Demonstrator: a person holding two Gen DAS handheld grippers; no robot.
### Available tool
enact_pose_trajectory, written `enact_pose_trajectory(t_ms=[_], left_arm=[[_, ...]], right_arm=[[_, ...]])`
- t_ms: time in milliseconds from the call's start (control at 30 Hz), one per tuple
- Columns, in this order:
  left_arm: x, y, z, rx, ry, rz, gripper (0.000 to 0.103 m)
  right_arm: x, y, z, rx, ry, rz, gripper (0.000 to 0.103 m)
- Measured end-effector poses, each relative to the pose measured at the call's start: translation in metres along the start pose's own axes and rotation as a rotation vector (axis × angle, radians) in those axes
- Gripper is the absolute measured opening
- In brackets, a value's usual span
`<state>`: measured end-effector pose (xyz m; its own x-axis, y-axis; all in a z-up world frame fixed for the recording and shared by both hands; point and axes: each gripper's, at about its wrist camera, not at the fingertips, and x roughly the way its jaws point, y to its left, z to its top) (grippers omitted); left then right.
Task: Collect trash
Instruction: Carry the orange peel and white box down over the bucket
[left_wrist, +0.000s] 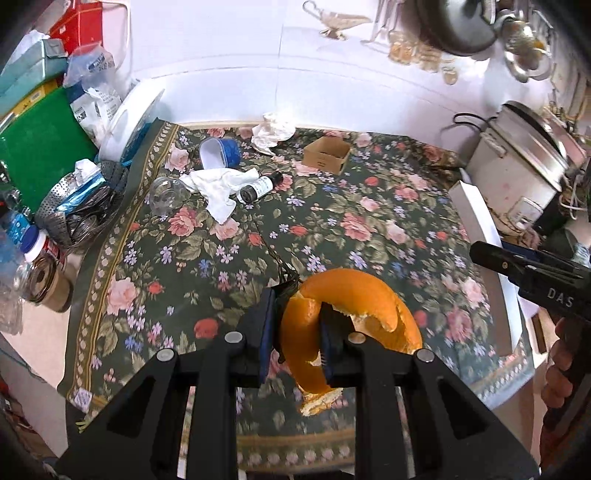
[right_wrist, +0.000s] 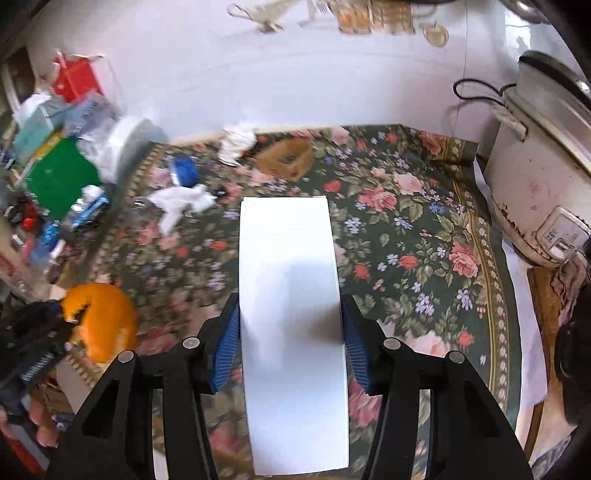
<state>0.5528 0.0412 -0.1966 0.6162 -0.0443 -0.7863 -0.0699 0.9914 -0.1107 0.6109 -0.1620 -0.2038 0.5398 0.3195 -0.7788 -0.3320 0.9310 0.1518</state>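
My left gripper (left_wrist: 295, 325) is shut on a large piece of orange peel (left_wrist: 365, 295) and holds it above the floral tablecloth (left_wrist: 332, 229). The peel also shows at the left of the right wrist view (right_wrist: 103, 317). My right gripper (right_wrist: 291, 332) is shut on a white rectangular box (right_wrist: 291, 295) held above the cloth. That box shows at the right of the left wrist view (left_wrist: 480, 229). Loose trash lies at the far side: a crumpled tissue (left_wrist: 271, 133), a white wipe (left_wrist: 218, 188), a small dark bottle (left_wrist: 260, 186), a blue cup (left_wrist: 219, 151), a clear jar (left_wrist: 166, 194), a small cardboard box (left_wrist: 327, 153).
A rice cooker (left_wrist: 524, 162) stands at the right edge. At the left are a metal basket (left_wrist: 81, 206), jars (left_wrist: 40, 269), a green board (left_wrist: 40, 147) and bags. A white wall (left_wrist: 295, 66) backs the table.
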Motion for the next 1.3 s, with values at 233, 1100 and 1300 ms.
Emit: enact_pose_trajectory(t_ms=[233,1100,1300], left_arm=[[-0.041,0.007,-0.031,0.057,-0.029,-0.052,0.021],[-0.026,0.025,-0.261,0.232,0.290,-0.150,0.021],[0.030,0.013,-0.316,0.213,0.363,-0.133,0.021]], right_arm=[[-0.046,0.043,-0.039,0.015,-0.047,0.002,0.049],[-0.049,0.117,-0.259,0.193,0.159,-0.098,0.049],[0.001,0.097,-0.305,0.193,0.240,-0.107,0.049]])
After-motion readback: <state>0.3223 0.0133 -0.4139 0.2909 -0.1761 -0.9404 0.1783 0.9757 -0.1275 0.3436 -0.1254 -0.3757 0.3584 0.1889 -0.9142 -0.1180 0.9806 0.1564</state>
